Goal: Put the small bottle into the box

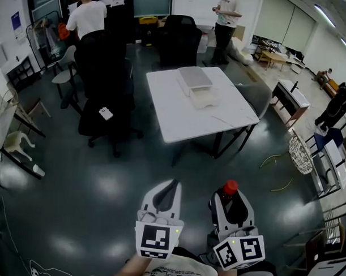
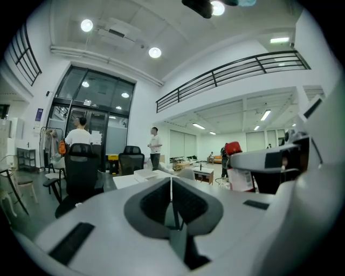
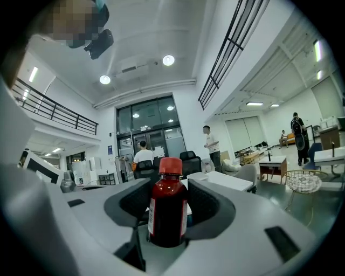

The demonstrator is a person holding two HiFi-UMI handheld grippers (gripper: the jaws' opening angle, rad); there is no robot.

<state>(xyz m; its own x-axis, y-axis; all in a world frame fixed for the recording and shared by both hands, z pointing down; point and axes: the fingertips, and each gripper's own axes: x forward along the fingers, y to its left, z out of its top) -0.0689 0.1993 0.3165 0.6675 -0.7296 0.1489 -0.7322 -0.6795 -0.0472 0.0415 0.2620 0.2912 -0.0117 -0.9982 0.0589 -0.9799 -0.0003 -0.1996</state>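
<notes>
Small bottle (image 3: 168,202); black chair (image 1: 103,98) beside table (image 1: 182,115)

surface: white table (image 1: 179,120) | on it: grey box (image 1: 195,77) touching open white box (image 1: 204,98)

You have bright, even light from round ceiling lamps (image 2: 154,52) overhead, and shadows are faint. The dark floor (image 1: 103,189) shows soft glare patches. Both gripper views bulge hard toward black corners. The small bottle (image 3: 168,202) is crisp up close, and the head view looks dimmer.
</notes>
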